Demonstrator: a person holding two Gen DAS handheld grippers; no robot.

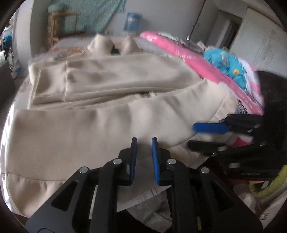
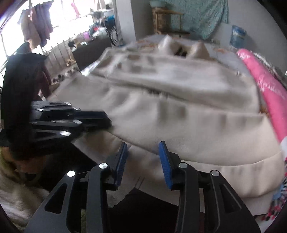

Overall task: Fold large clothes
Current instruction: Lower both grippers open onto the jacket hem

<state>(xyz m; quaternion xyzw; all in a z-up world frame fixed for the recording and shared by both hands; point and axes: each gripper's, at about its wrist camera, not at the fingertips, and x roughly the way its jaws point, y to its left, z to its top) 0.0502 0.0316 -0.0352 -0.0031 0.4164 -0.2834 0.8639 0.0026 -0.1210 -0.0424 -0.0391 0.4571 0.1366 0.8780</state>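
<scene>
One garment: a large beige coat (image 1: 111, 100) lies spread on a bed, collar at the far end, hem nearest the cameras, both sleeves folded in across the body.
Bed: pale patterned sheet (image 1: 59, 52) shows beyond the coat's collar end.
Left tool (image 1: 144, 141): blue pads stand slightly apart over the coat's near edge, nothing between them; no cloth is pinched.
Right tool (image 2: 143, 145): jaws spread wider, hovering just above the hem, gripping nothing; in the left wrist view it reaches in from the right at the coat's corner (image 1: 202, 136).
Beside the coat: a pink quilt (image 1: 181, 55) lies along the right side, a bright blue garment (image 1: 222, 62) on top of it.
Room: a teal patterned cloth (image 2: 200, 16) hangs on the far wall; clothes (image 2: 35, 25) hang by the bright window.
</scene>
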